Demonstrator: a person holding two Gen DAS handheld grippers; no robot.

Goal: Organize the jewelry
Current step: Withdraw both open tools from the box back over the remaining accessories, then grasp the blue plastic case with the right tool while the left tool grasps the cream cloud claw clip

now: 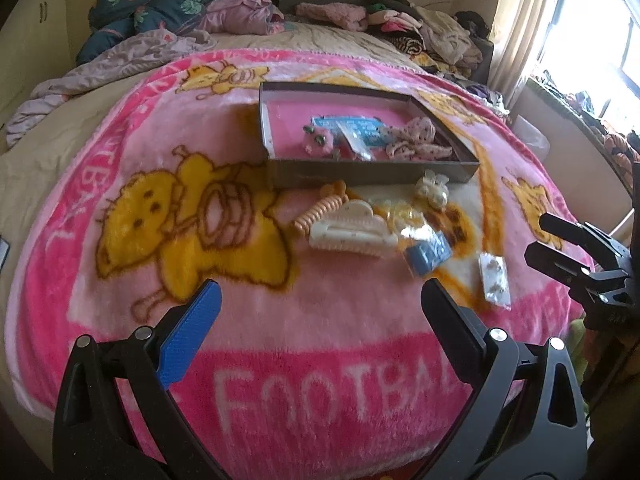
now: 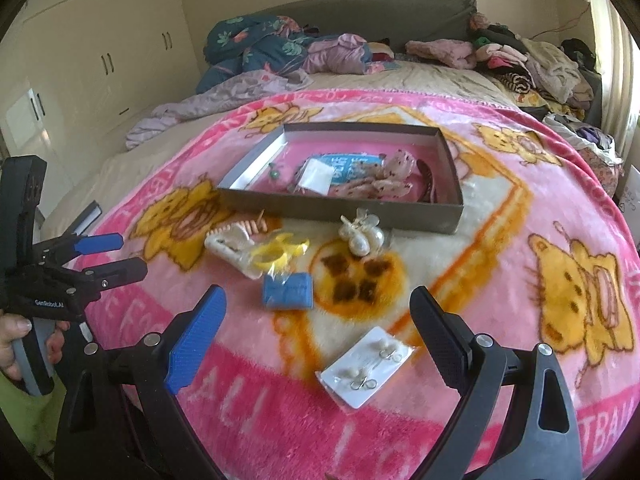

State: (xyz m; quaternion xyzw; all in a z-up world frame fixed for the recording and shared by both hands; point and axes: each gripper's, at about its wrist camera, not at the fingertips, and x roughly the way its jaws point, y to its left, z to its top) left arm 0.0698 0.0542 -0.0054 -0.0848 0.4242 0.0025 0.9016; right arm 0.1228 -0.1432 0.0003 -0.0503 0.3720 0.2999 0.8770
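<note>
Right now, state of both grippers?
Left gripper: open, holding nothing.
Right gripper: open, holding nothing, above the white earring card.

The blanket is pink and white with yellow cartoon bears, an orange outline and white lettering on a hot-pink band. The box is grey-brown outside and pink inside; before it lie a cream hair claw, a peach spiral tie, a yellow clip and a blue packet. The earring card is white with pearly studs
</note>
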